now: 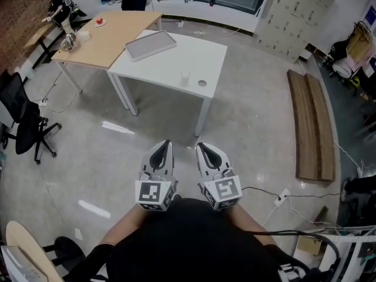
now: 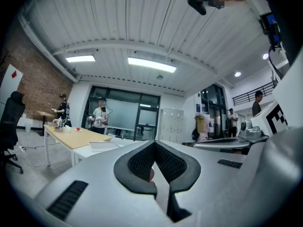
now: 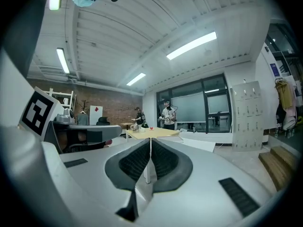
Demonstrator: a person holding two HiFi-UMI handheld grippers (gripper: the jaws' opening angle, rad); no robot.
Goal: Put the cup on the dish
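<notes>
The fingers (image 2: 139,162) of the left gripper (image 1: 166,142) are seen clenched, tips pressed together, with nothing grasped. The fingers (image 3: 135,163) of the right gripper (image 1: 200,145) are likewise closed on nothing. Both grippers are held level over the floor (image 1: 247,128), well apart from the white tabletop (image 1: 170,63). The cup (image 1: 185,78) is found on that tabletop, apparently upright with its long axis vertical, just beside the dish (image 1: 202,83) and not on it.

A camera on the person's head looks steeply down past the left gripper (image 1: 164,148) and right gripper (image 1: 202,150) to the far white table (image 1: 170,63), which both gripper cameras, close behind their jaws, face level.
</notes>
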